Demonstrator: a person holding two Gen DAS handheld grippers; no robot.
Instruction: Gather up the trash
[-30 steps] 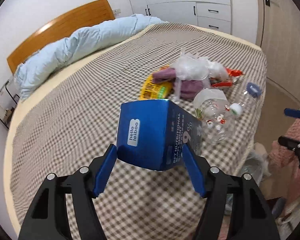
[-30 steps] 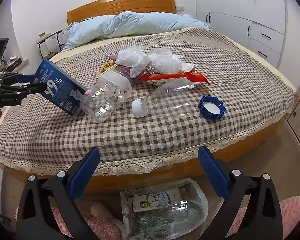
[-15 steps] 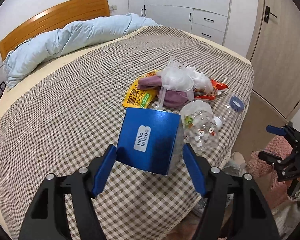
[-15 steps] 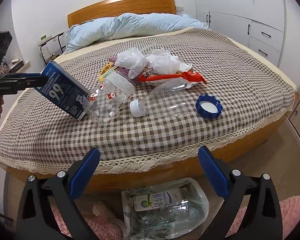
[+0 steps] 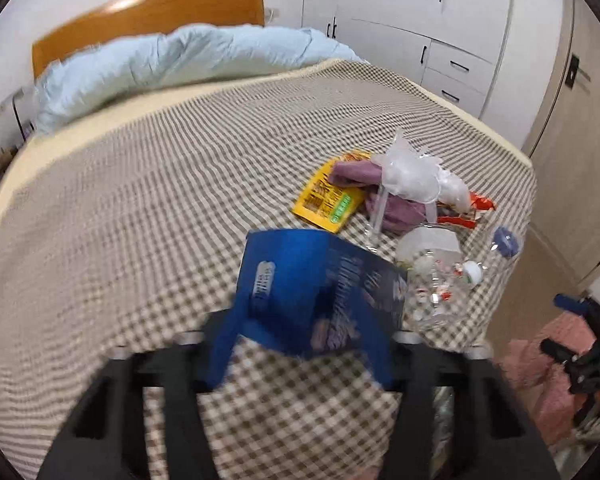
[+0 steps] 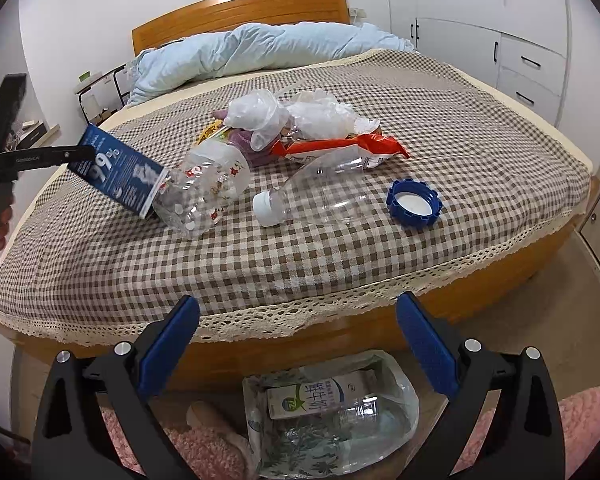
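Right wrist alone shows trash bag (image 6: 332, 412) on floor.

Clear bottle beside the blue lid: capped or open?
Capped. The clear bottle lies on its side with a white cap on its neck.

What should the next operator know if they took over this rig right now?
Left gripper: jaws closing on the blue carton, tilted over the bed's near corner.
Right gripper: open, empty, above the trash bag on the floor.
Done: a milk carton and a clear bottle are already bagged.
Left: bag the blue carton, then the plastic jar, clear bottle, blue lid and wrappers.
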